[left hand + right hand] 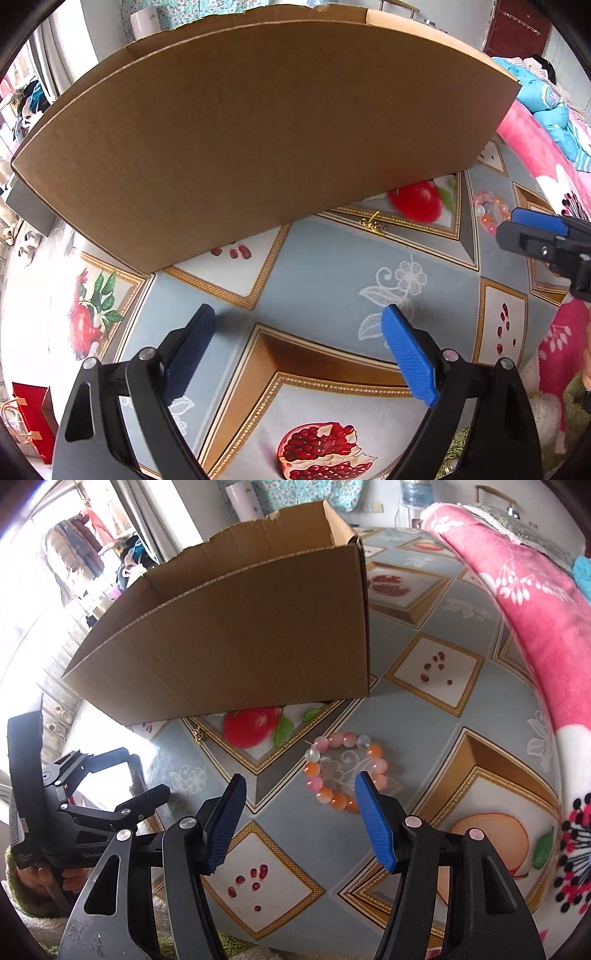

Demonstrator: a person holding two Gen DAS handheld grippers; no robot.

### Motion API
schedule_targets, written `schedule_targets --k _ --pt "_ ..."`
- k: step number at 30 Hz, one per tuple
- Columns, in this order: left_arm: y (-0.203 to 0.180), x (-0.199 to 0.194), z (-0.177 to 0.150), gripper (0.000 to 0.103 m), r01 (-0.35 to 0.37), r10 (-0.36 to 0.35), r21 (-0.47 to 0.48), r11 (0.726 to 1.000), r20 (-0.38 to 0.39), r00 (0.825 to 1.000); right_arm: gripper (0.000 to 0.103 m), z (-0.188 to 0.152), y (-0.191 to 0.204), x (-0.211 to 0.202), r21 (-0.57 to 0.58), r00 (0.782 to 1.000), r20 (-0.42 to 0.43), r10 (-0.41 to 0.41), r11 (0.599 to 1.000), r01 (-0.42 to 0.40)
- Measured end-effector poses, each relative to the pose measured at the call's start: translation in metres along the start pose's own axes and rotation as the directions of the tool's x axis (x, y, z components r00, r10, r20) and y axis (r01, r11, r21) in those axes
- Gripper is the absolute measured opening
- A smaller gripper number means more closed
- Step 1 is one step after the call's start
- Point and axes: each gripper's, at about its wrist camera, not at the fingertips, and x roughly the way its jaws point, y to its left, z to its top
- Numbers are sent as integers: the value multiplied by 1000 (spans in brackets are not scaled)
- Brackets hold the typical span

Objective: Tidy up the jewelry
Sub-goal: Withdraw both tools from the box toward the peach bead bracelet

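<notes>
- My left hand-held gripper (299, 314) is spread wide, holding nothing, above the bare tabletop (325, 266).
- My right hand-held gripper (297, 781) is partly open and empty, just short of the bracelet (345, 771).
- A gold chain (373, 223) lies by the box (258, 140).
- A pink blanket (517, 590) lies to the right.

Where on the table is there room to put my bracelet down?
Bare tablecloth lies between the left gripper and the cardboard box. It's busier beside the gold chain and the bead bracelet, where the right gripper hovers.
</notes>
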Motion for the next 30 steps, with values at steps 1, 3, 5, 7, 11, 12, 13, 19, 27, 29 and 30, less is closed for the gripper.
schedule_targets --k 1,3,5,7,11,12,13,19,27,29,30 --pt "0 1 0 91 -2 2 -1 1000 0 1000 59 0 0 1 -2 1000 -3 -4 1000 4" --pt "4 -1 -1 92 -2 2 -3 1000 0 1000 59 0 0 3 -2 1000 -10 -6 1000 6" --pt "2 1 0 94 -5 5 -5 1000 -2 1000 59 1 2 5 -1 1000 -16 -7 1000 7" --pt "1 4 0 96 -7 7 -8 1000 -3 1000 59 2 4 7 0 1000 -19 -7 1000 7" --pt "7 8 1 97 -8 8 -11 1000 -2 1000 59 3 7 10 -2 999 -30 16 1000 -16" --pt "8 8 0 97 -9 9 -12 1000 0 1000 59 4 9 11 -2 999 -34 22 1000 -22" --pt "8 9 0 97 -10 10 -14 1000 2 1000 59 4 10 12 -2 999 -37 32 999 -32" --pt "9 10 -3 97 -12 12 -17 1000 5 1000 59 3 27 18 0 993 -53 107 994 -107" --pt "9 7 -8 97 -14 14 -19 1000 25 1000 59 -2 43 24 -8 990 -60 128 992 -129" --pt "8 6 -11 97 -14 15 -19 1000 32 999 59 -3 43 25 -3 991 -56 119 993 -120" --pt "8 6 -12 97 -15 15 -19 1000 35 999 59 -3 43 25 1 992 -54 118 993 -119"
